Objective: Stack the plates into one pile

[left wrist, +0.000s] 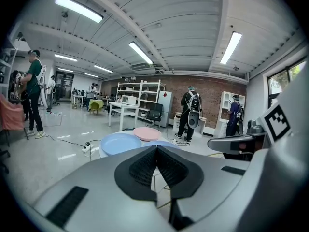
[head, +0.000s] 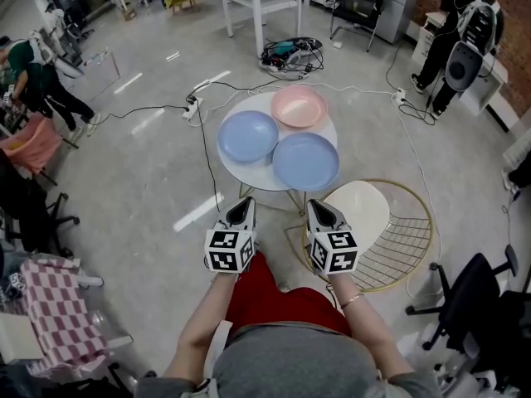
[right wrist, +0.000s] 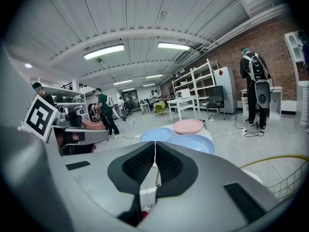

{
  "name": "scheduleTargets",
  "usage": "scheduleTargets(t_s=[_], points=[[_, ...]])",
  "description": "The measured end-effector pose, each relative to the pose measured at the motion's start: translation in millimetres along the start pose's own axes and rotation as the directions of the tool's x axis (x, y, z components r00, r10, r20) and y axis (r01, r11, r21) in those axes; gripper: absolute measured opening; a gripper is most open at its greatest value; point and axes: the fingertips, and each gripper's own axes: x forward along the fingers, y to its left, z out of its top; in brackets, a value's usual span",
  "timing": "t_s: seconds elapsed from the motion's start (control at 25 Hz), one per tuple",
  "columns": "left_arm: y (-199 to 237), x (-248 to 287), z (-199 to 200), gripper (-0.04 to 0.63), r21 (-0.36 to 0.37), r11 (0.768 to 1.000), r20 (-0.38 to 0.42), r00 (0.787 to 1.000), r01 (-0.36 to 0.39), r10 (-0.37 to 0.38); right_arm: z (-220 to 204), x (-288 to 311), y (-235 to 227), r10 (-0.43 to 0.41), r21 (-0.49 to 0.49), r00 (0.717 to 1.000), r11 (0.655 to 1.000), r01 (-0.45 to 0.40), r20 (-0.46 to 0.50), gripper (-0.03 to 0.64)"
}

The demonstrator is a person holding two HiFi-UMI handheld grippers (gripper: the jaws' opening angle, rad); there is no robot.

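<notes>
showing closed, empty jaws: left gripper [left wrist: 156, 148], right gripper [right wrist: 155, 143].

Open floor [head: 149, 197] is noted left of the desk [head: 251, 175], and between its near edge and the left gripper [head: 243, 206] and right gripper [head: 319, 208]. The desk top is nearly filled by the left blue plate [head: 247, 135], the right blue plate [head: 305, 161] and the pink plate [head: 299, 106]. A wire chair [head: 365, 210] stands just right of the desk. Cables [head: 290, 54] lie on the floor beyond.

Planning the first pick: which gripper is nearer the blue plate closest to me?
Right. The right gripper is just short of the blue plate; the left gripper sits farther off to its left.
</notes>
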Motion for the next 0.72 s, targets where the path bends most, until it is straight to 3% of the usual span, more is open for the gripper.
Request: scheduleTargets(t_s=[0.4, 0.72], points=[[69, 70, 9, 0.014, -0.018, 1.000, -0.051, 0.999, 0.004, -0.005, 16, 83, -11, -0.025, 0.010, 0.998, 1.000, 0.026, -0.051, 0.029], [152, 126, 19, 0.014, -0.047, 0.999, -0.096, 0.995, 0.014, -0.019, 31, 182, -1, -0.044, 0.027, 0.993, 0.999, 0.047, -0.109, 0.029]])
